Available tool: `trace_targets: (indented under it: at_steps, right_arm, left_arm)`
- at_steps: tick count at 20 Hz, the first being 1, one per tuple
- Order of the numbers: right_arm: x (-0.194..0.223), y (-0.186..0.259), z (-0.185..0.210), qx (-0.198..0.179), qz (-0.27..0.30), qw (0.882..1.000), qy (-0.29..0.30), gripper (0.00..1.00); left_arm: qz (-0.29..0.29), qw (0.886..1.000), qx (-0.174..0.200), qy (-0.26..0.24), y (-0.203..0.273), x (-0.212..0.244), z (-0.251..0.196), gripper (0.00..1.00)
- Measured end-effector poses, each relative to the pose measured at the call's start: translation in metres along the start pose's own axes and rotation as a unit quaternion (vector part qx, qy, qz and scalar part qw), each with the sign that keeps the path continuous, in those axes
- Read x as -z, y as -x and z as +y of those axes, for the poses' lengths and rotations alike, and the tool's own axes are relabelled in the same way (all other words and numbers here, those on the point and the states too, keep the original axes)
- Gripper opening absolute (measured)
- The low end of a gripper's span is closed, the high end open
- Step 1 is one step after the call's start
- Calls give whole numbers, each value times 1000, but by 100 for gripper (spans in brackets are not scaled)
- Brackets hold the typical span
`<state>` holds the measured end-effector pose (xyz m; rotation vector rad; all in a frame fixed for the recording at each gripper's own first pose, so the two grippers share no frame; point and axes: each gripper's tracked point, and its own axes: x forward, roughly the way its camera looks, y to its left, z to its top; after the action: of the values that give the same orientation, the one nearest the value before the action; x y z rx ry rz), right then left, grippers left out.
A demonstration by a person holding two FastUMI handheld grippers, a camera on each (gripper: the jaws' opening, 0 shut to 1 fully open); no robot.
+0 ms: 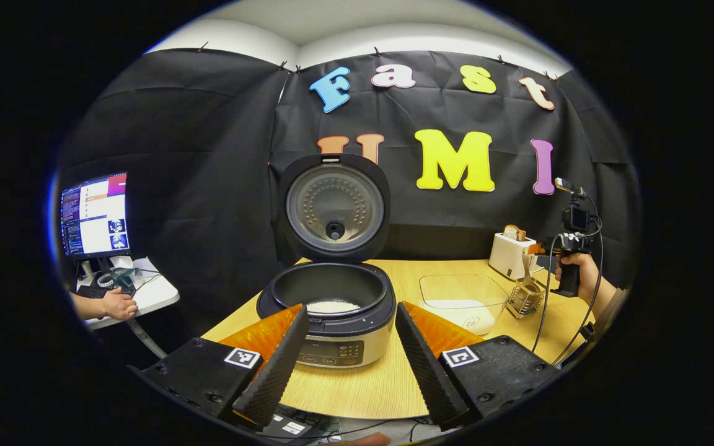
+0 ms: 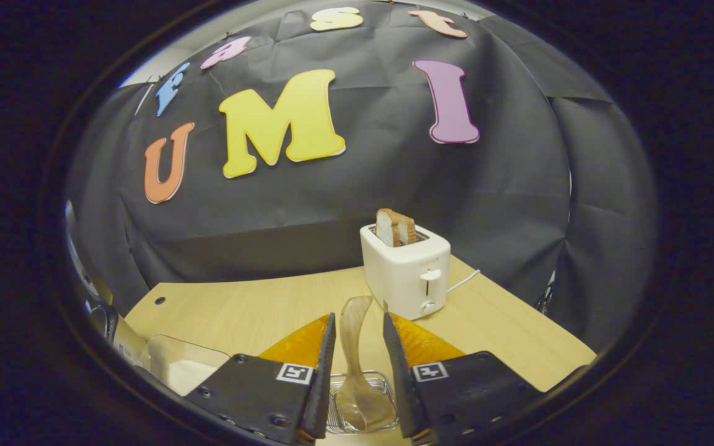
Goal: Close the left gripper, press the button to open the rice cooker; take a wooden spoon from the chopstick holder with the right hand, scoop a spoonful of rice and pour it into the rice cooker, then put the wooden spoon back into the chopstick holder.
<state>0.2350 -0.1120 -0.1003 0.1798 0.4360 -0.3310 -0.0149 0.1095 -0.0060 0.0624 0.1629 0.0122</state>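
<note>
1. Centrally, in the right gripper view, the wooden spoon (image 2: pixel 357 353) stands upright in the chopstick holder (image 2: pixel 360 402), a wire basket on the table (image 2: pixel 258 310), bowl end down, handle rising between the fingers.
2. Right gripper (image 2: pixel 359 347): jaws parted, one finger on each side of the spoon handle, a gap showing on both sides; released, not grasping.
3. Rice cooker (image 1: pixel 332 310) sits with its lid (image 1: pixel 334 209) raised upright; a patch of white rice (image 1: pixel 332 306) lies in the inner pot.
4. Clear container (image 1: pixel 463 298) just right of the cooker holds white rice; the holder stands beside it.
5. Left gripper (image 1: pixel 349 347): jaws wide apart, empty, the cooker's front panel seen between them.
6. Toaster (image 2: pixel 405 269) behind the holder, bread slices (image 2: pixel 395 227) standing in its slots.
7. Far left, a hand (image 1: pixel 118 305) rests at a small desk under a monitor (image 1: pixel 95 214).
</note>
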Motion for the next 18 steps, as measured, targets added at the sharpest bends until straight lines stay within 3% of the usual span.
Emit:
trace_targets:
  at_steps: [3, 4, 5, 6, 8, 11, 13, 14, 15, 18]
  right_arm:
    - [6, 0, -8, 1, 18, 1000, -15, 51]
    - [7, -1, -9, 1, 20, 1000, -13, 70]
    - [7, 2, -11, -1, 20, 1000, -9, 60]
    - [5, 6, -13, -1, 18, 1000, -4, 76]
    - [-1, 14, -17, -2, 9, 1000, 12, 82]
    - [-9, 36, -20, -6, -7, 999, 47, 87]
    - [-13, 54, -18, -15, -19, 997, 73, 88]
    - [-14, 63, -20, -15, -24, 996, 88, 82]
    - [-16, 76, -19, -22, -34, 994, 99, 87]
    - [-22, 108, -19, -27, -63, 989, 132, 87]
  left_arm:
    - [-2, 1000, 0, 3, -1, -1, -3, 91]
    - [-2, 1000, 0, 1, 0, -1, -4, 91]
    - [-3, 1000, -3, -1, 0, -2, -4, 91]
    - [-5, 1000, -7, -3, 0, -3, -3, 91]
    - [-5, 1000, -15, -3, 1, -3, -3, 91]
    - [-7, 1000, -15, -7, 2, -5, -11, 91]
    - [-5, 999, -29, -15, 5, -5, -9, 91]
    - [-2, 999, -35, -17, 6, -4, -9, 91]
    - [-7, 999, -37, -18, 8, -6, -10, 91]
    - [-13, 999, -36, -9, 7, -22, -12, 90]
